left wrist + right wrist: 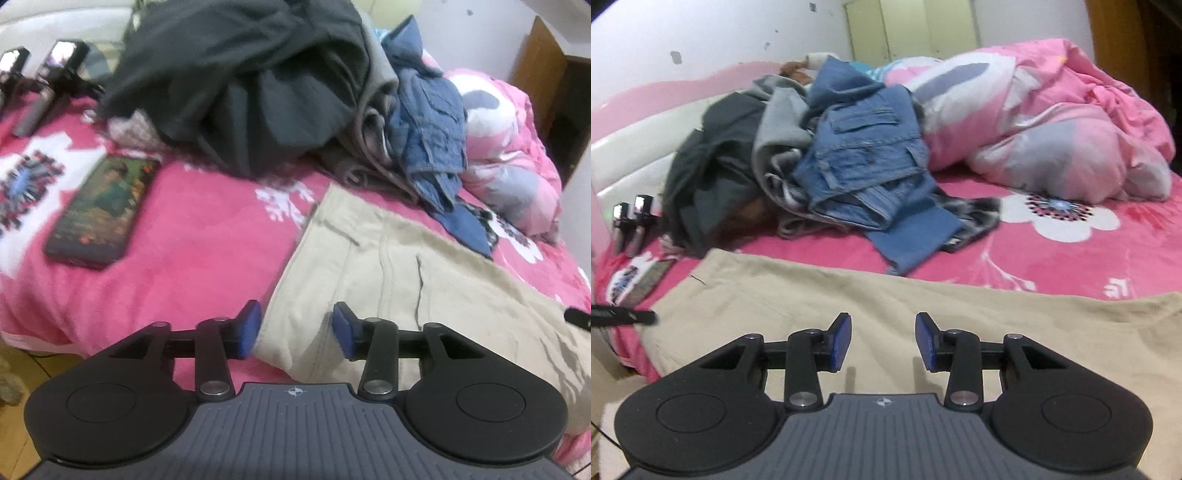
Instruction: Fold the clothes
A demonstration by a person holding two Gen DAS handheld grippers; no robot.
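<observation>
Pink floral bedspread [1052, 266] fills frame; beige trousers [886, 306], possibly folded, lie lower centre. Your left gripper [296, 326] and right gripper [882, 338] hover part-open, empty, above them.

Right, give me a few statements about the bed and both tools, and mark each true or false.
1. The beige garment lies spread flat on the pink bedspread. True.
2. The left tool clamps a sock. False: its pads stand apart with nothing gripped.
3. The denim piece sits folded by itself. False: it is crumpled in the clothes pile.
4. The right tool is open over the beige garment. True.
</observation>
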